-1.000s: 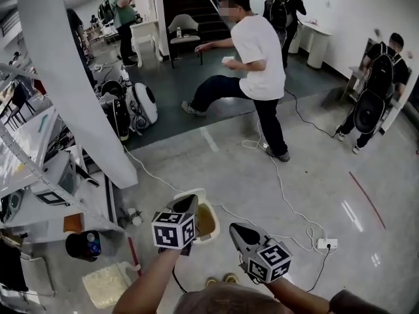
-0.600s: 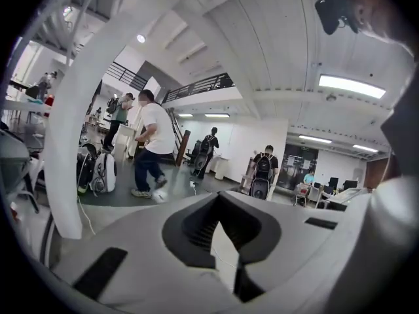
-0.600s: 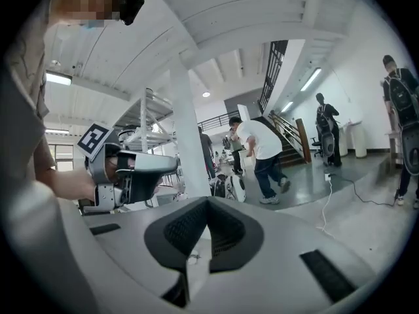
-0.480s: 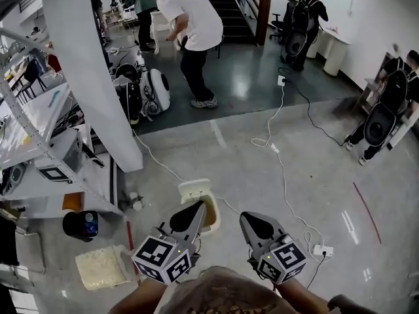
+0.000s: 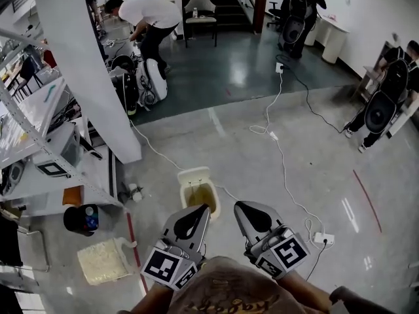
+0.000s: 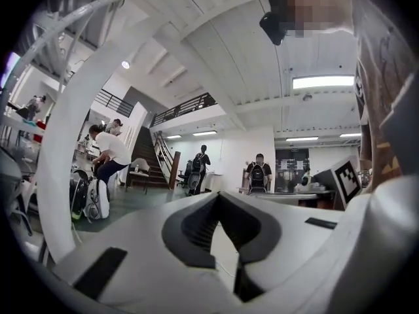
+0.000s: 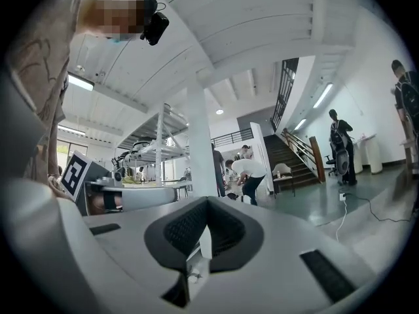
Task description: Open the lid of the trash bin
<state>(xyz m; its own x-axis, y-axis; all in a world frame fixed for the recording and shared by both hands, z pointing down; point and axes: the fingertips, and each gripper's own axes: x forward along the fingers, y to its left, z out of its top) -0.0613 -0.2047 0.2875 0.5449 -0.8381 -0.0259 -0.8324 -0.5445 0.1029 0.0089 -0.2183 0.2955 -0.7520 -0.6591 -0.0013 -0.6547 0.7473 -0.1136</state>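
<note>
Over the floor [image 5: 275, 156] by the trash bin [image 5: 194, 176], left claw [image 5: 202, 209] and right claw [image 5: 239, 206] pressed together, empty

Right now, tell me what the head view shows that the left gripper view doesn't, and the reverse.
Only the head view shows the cream trash bin on the floor, the power strip and the white cable trailing across the floor. Only the left gripper view shows the ceiling with its lit panel and the balcony railing. Both show the left tongs, tips together with nothing between them, the white pillar, the staircase and the person in a white shirt bending over.
</note>
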